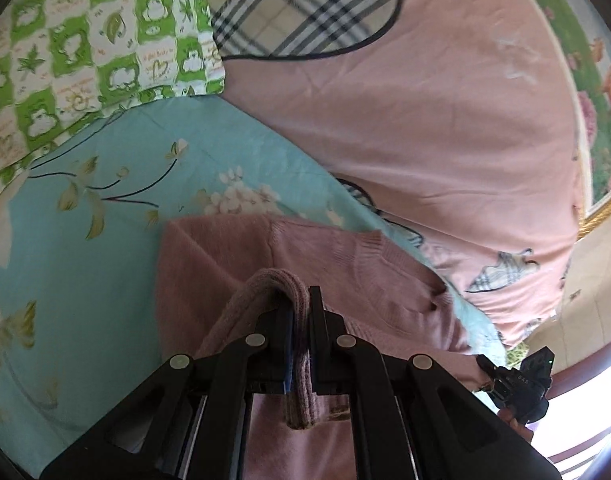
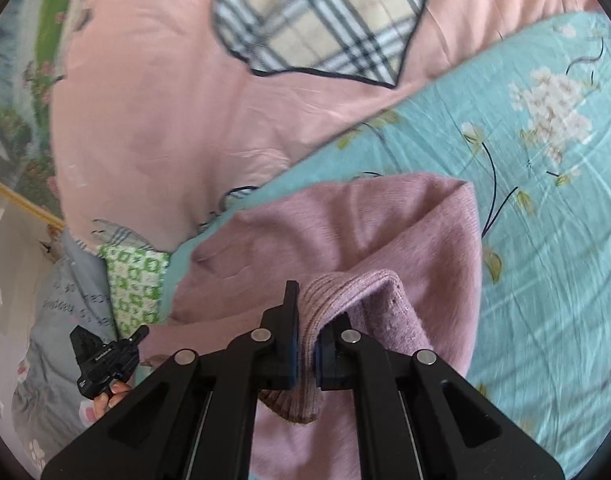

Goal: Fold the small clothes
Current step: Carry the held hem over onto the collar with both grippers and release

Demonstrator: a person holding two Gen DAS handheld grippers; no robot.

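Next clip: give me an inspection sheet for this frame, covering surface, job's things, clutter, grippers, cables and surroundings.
Surface: teal floral bedsheet, wrinkled.
Job's things: pink knit sweater lying on the sheet, ribbed edge lifted at two spots.
Clutter: pink quilt with plaid heart beside the sweater; green checked cloth; grey printed cloth.
Grippers: left gripper shut on the sweater's ribbed edge; right gripper shut on a ribbed fold.
Cables: nothing seen.
Surroundings: floral picture with gold frame, past the quilt.
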